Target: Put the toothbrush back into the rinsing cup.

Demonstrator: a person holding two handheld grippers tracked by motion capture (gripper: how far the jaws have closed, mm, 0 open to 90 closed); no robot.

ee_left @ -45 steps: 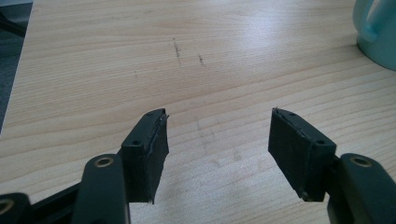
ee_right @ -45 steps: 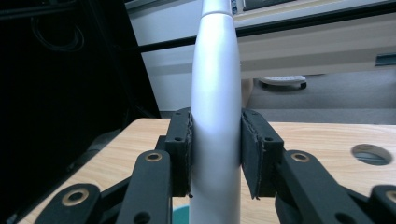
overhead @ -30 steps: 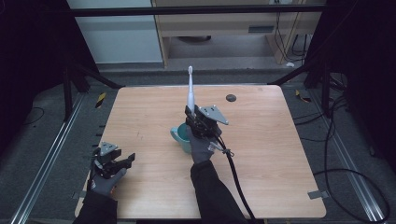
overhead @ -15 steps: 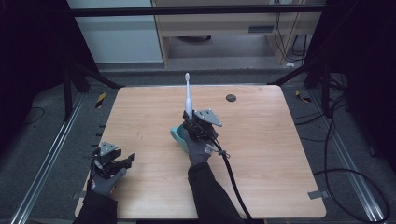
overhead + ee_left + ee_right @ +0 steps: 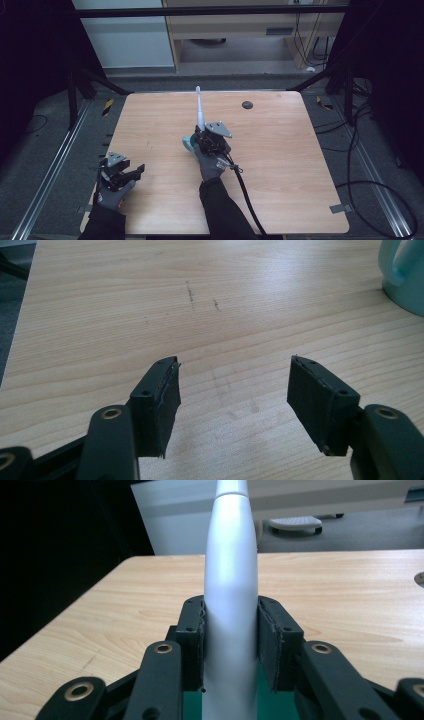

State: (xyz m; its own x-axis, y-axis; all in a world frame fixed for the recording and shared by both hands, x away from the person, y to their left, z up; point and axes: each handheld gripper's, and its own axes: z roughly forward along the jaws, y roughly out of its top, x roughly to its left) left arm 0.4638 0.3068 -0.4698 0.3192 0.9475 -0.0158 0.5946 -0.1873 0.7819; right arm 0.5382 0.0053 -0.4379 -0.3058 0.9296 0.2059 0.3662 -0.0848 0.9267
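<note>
Right gripper (image 5: 231,645) pinches a smooth, tapered white toothbrush handle (image 5: 231,580) above a teal mug (image 5: 190,145), mid-table. Left gripper (image 5: 235,400) spread wide over bare wood-grain table (image 5: 100,315), near corner.

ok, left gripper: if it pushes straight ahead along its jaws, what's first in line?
Probably nothing: ahead of the open left gripper lies bare table up to its far edge. The teal mug sits off to the right of that line, though depth is hard to judge.
</note>
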